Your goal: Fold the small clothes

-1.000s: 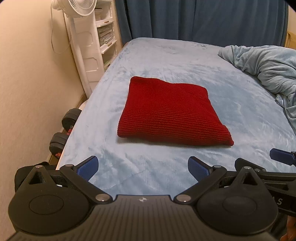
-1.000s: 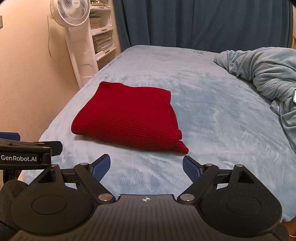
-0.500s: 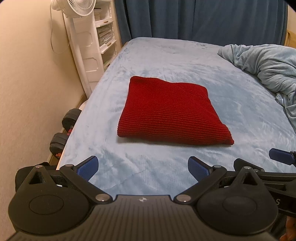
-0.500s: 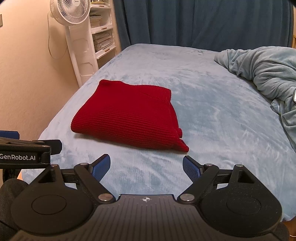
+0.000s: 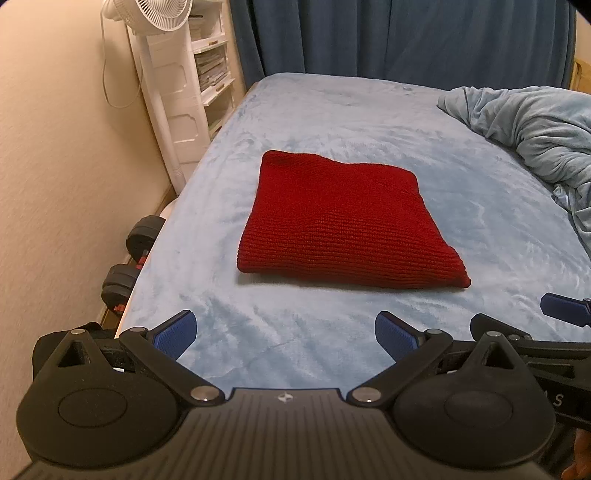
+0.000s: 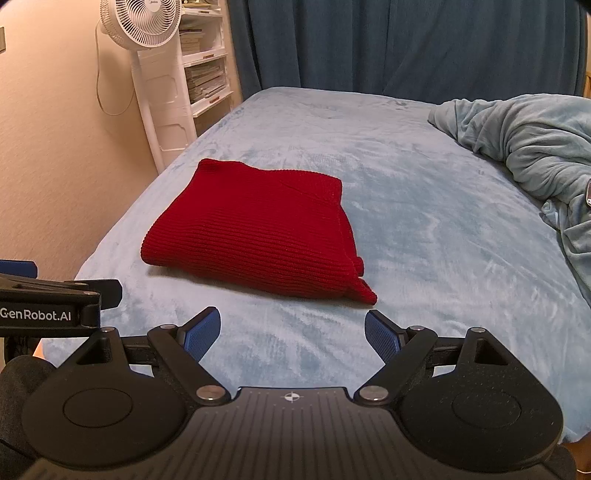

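A red knitted garment (image 5: 340,225) lies folded into a neat rectangle on the light blue bed (image 5: 332,110); it also shows in the right wrist view (image 6: 258,229). My left gripper (image 5: 286,328) is open and empty, held back near the bed's front edge, short of the garment. My right gripper (image 6: 291,328) is open and empty too, just short of the garment's near right corner. Each gripper shows at the edge of the other's view, the right one (image 5: 561,306) and the left one (image 6: 48,306).
A crumpled light blue blanket (image 6: 524,147) lies at the right of the bed. A white standing fan (image 6: 144,26) and white shelves (image 5: 207,74) stand by the left wall. Black dumbbells (image 5: 129,258) lie on the floor beside the bed. Dark blue curtains (image 6: 406,44) hang behind.
Both grippers have drawn back and risen very slightly. The garment has not moved and both grippers stay open.
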### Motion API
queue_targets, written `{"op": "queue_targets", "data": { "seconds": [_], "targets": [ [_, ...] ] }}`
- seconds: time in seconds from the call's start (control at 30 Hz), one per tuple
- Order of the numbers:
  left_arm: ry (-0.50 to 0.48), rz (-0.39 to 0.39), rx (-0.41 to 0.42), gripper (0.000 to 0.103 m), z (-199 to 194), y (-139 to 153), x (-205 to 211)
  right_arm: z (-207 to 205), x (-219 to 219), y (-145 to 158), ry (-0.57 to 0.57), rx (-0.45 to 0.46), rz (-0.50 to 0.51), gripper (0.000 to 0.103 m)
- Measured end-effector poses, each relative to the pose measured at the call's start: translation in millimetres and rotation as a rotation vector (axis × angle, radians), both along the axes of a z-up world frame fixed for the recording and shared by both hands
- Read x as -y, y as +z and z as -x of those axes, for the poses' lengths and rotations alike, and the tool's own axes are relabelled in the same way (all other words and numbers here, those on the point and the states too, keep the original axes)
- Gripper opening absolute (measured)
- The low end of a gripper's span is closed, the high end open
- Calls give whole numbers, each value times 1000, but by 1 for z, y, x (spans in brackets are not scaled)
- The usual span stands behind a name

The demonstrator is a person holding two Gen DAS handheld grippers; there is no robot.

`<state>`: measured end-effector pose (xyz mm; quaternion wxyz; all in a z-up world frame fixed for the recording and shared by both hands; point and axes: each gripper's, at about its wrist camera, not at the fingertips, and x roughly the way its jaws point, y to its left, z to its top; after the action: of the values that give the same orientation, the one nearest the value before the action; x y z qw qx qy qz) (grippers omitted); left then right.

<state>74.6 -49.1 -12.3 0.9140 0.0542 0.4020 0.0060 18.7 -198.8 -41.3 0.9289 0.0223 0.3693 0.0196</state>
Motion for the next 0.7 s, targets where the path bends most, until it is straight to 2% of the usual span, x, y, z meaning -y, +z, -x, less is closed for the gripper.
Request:
{"op": "queue_targets", "data": {
  "seconds": [0.7],
  "targets": [
    [16, -8, -34, 103, -2, -5, -2, -2, 0, -2, 1, -8, -1, 86]
  ]
}}
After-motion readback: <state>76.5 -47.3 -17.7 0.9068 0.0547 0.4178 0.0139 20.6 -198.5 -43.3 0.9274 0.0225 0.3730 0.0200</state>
